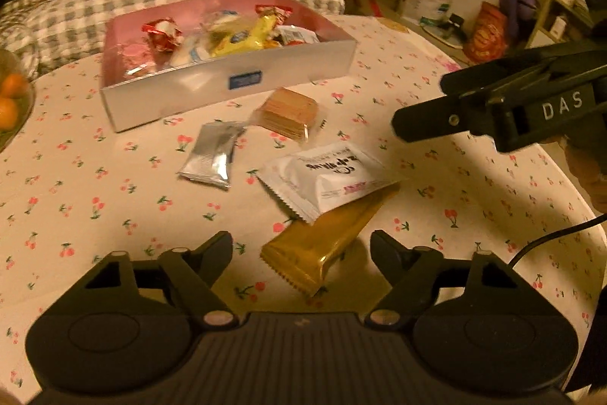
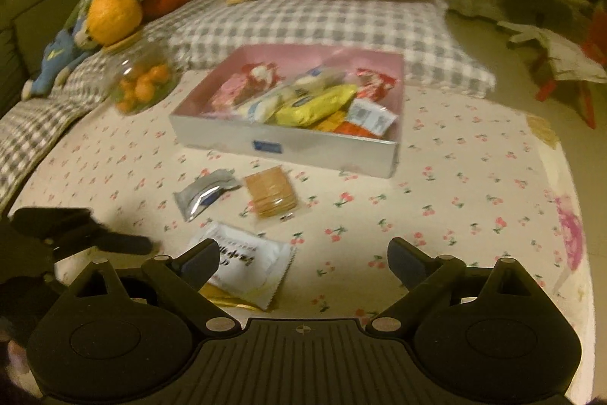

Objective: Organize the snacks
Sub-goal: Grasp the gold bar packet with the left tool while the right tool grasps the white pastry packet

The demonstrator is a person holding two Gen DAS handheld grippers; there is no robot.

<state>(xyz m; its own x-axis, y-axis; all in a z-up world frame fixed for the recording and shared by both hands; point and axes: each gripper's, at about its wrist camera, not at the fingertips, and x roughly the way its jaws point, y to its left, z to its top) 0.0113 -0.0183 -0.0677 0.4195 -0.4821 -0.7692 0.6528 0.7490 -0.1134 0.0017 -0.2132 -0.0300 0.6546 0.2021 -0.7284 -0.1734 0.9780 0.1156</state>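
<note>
In the left wrist view, the left gripper sits at the bottom centre with its jaws spread, the end of a gold foil snack packet lying between the fingertips but not yet pinched. A white crimped-edge sachet with dark print overlaps the gold packet's far end, so a good pick probably means closing on the near crimped end and drawing the packet out low, so the sachet is not dragged along. Further up lie a silver foil pouch and a clear-wrapped stack of tan crackers, with the shallow white box with a pink inside, already holding snacks, above them on the cherry-print tablecloth. The right gripper enters from the right edge; its jaws cannot be judged here.

In the right wrist view, the right gripper's jaws are spread over bare cloth, holding nothing. The white sachet sits just beside its left fingertip, and only a yellow sliver of the gold packet shows beneath. Blur hides the box label and the wrapper print.
</note>
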